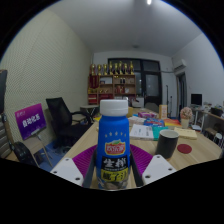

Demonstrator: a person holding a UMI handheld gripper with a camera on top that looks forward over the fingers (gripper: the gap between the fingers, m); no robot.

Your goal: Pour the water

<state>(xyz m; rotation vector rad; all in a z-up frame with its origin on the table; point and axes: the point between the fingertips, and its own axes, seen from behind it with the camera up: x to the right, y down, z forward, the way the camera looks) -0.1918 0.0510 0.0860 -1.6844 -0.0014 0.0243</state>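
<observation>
Between your two fingers stands a blue bottle (114, 143) with a white cap, filling the middle of your view and held upright. Your gripper (113, 165) has its purple pads (84, 160) set close against the bottle's sides, one at the left and one at the right, with white finger tips showing lower down. Whether both pads truly press on the bottle you cannot tell from here, as its lower body hides the contact; the opening is roughly as wide as the bottle. A label with red and green print wraps the bottle's lower half; the writing is too small to read with confidence.

Beyond the bottle, to your right, a wooden table (190, 152) stretches away. On it, near the right finger, sits a dark cup (167, 143), and just beyond that a small red disc (185, 149). Papers (143, 130) lie further back on the table, behind the bottle's right shoulder.

To your left a purple sign (29, 120) leans near a black office chair (62, 115). Far behind the bottle's cap a shelf (112, 82) carries a row of small bottles against the back wall. Above you runs a white ceiling (110, 25).
</observation>
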